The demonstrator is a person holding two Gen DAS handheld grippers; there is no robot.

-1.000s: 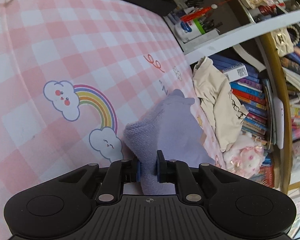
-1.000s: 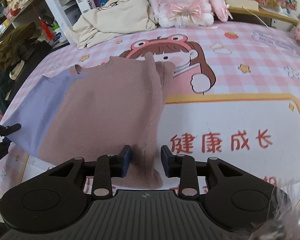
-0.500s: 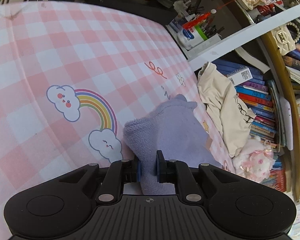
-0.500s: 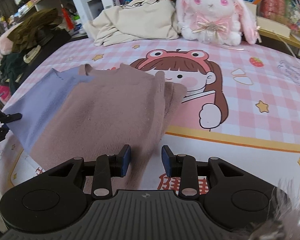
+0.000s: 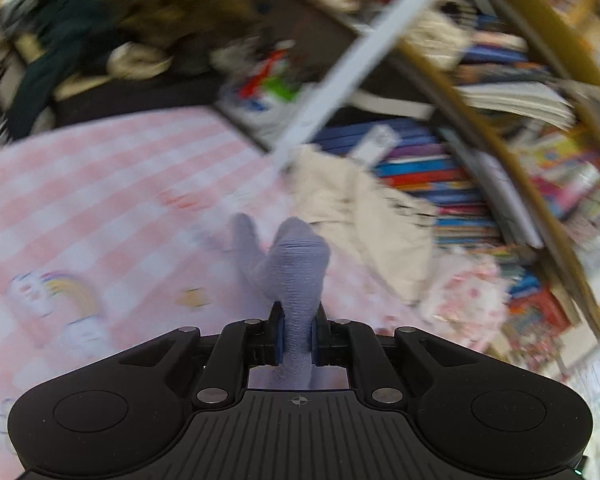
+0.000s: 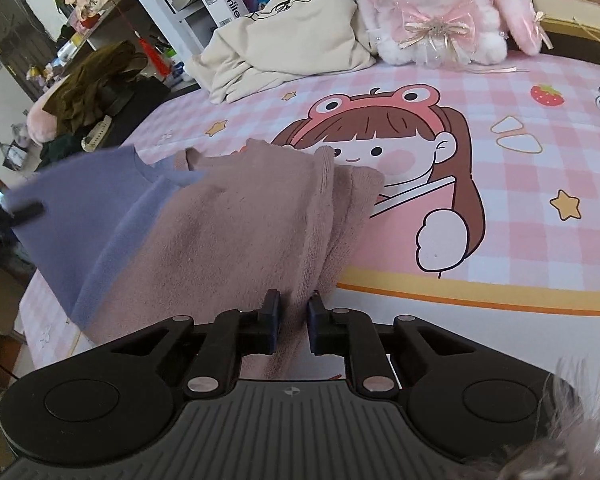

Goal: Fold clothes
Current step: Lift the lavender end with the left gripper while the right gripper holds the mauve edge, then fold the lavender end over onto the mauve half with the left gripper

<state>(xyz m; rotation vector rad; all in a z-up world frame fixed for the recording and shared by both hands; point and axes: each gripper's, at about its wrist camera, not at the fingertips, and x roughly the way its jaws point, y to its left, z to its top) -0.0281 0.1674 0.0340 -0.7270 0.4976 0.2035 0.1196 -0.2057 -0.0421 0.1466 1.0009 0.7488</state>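
A fleece garment, mauve point(image 6: 240, 232) with a lavender part point(image 6: 80, 216), lies stretched over the pink checked mat point(image 6: 520, 160). My right gripper point(image 6: 293, 312) is shut on its mauve edge near the camera. My left gripper point(image 5: 298, 330) is shut on the lavender end point(image 5: 296, 272), which rises bunched from between the blue pads; this view is blurred by motion. In the right wrist view the left gripper's fingertips point(image 6: 28, 212) show as a dark blur at the lavender corner, lifted off the mat.
A cream garment point(image 6: 292, 40) and a pink-and-white plush rabbit point(image 6: 440, 12) sit at the mat's far edge against a bookshelf point(image 5: 440, 168). Dark clothes point(image 6: 96, 80) pile up at the far left. The mat's right half, printed with a cartoon girl point(image 6: 400, 148), holds nothing.
My right gripper has shut on the mauve edge. My left gripper has swung up and toward the shelves with the lavender end, lifting that corner off the mat.
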